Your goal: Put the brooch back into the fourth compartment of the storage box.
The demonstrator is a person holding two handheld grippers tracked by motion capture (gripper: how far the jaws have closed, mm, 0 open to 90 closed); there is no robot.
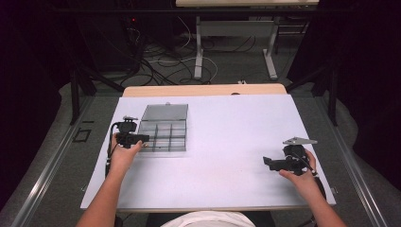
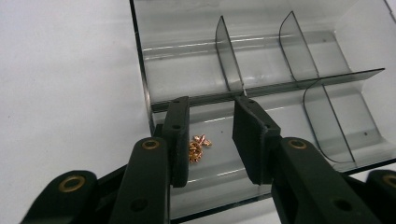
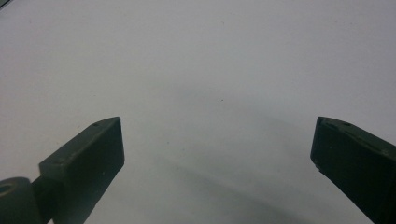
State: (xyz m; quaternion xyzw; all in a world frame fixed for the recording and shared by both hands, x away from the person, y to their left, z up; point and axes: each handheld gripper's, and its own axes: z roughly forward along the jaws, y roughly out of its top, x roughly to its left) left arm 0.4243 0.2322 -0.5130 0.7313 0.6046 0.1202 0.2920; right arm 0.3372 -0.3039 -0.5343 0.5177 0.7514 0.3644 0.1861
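Left gripper (image 2: 210,140) jaws part-open over small copper bits (image 2: 198,146) in near-left compartment of clear organizer box (image 1: 163,135); best lowered squarely astride pile before closing, right gripper (image 1: 275,163) wide, idle, near-right on table (image 1: 227,142)

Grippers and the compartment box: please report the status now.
Left gripper open over copper bits in clear box. Right gripper open, above bare table. Nothing blocking.
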